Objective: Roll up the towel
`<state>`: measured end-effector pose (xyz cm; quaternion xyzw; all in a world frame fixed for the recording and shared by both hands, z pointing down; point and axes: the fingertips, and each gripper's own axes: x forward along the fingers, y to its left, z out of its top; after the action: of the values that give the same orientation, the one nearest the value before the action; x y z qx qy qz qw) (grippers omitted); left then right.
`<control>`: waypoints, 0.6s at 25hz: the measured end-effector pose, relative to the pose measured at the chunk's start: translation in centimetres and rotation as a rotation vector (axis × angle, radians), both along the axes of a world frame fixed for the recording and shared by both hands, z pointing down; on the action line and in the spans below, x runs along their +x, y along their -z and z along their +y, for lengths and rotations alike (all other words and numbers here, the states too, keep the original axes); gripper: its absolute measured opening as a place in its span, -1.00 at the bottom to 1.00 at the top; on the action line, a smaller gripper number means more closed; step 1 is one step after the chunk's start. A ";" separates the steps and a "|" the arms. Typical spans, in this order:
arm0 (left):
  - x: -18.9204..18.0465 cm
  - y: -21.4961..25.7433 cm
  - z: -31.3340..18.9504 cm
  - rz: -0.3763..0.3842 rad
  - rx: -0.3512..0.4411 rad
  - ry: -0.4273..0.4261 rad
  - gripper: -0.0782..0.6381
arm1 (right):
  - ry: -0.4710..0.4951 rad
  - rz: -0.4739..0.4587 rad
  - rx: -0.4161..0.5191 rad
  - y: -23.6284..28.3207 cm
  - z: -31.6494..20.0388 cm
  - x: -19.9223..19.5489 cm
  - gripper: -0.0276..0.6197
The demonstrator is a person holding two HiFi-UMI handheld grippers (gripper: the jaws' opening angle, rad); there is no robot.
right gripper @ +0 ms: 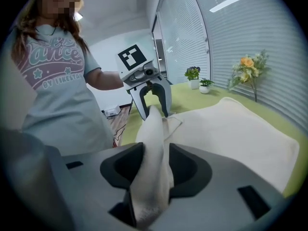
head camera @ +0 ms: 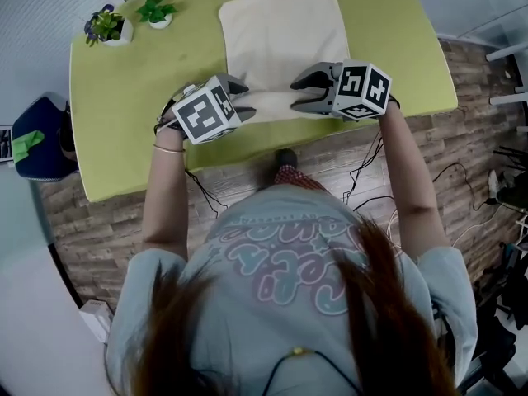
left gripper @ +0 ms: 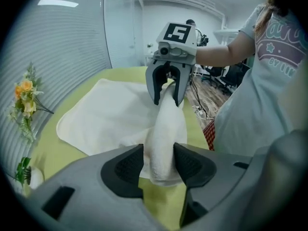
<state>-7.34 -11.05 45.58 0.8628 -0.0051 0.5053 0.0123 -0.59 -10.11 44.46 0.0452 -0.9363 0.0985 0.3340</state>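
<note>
Now, half-open left tool (left gripper: 159,157) and right tool (right gripper: 154,160) pinch the towel (head camera: 280,31).

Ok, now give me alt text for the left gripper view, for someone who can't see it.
The left gripper clamps the near end of a partly rolled cream towel on a yellow-green table, while the right gripper straddles the roll's far end. The unrolled part lies flat to the left; a person in a pale printed T-shirt stands at right.
</note>
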 end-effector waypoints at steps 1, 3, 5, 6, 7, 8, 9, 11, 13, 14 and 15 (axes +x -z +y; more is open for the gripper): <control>0.0 0.0 -0.3 0.006 -0.003 0.010 -0.28 | -0.004 -0.018 0.000 0.1 -0.3 0.1 -0.38; 0.0 0.0 -1.0 0.017 -0.006 0.029 -0.28 | -0.018 -0.056 0.003 0.4 -1.0 0.3 -0.38; 0.1 0.0 -1.6 0.018 -0.012 0.035 -0.28 | -0.030 -0.079 0.017 0.5 -1.8 0.6 -0.38; 0.1 -0.1 -1.8 0.014 -0.019 0.035 -0.28 | -0.032 -0.082 0.029 0.6 -2.1 0.6 -0.38; 0.1 -0.2 -1.9 0.009 -0.028 0.035 -0.28 | -0.032 -0.083 0.047 0.6 -2.3 0.6 -0.38; 0.1 -0.3 -2.0 0.002 -0.038 0.036 -0.28 | -0.035 -0.084 0.076 0.9 -2.4 0.5 -0.38; 0.1 -0.4 -2.1 -0.003 -0.046 0.038 -0.28 | -0.046 -0.089 0.123 1.5 -2.5 0.5 -0.35; 0.3 -0.5 -2.1 -0.009 -0.060 0.035 -0.28 | -0.076 -0.122 0.259 4.0 -2.5 0.4 -0.34; 0.4 -0.7 -2.3 -0.006 -0.082 0.037 -0.28 | -0.059 -0.176 0.362 6.9 -1.6 -0.5 -0.35; 0.4 -0.8 -2.4 -0.003 -0.097 0.046 -0.28 | -0.022 -0.191 0.382 7.7 -0.8 -1.3 -0.35; 0.3 -0.8 -2.6 0.001 -0.114 0.057 -0.28 | 0.022 -0.191 0.394 7.9 0.1 -2.3 -0.35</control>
<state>-6.99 -13.64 46.34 0.8604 -0.0008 0.5040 0.0756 -2.87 -10.00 36.60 0.0898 -0.9653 -0.0865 0.2293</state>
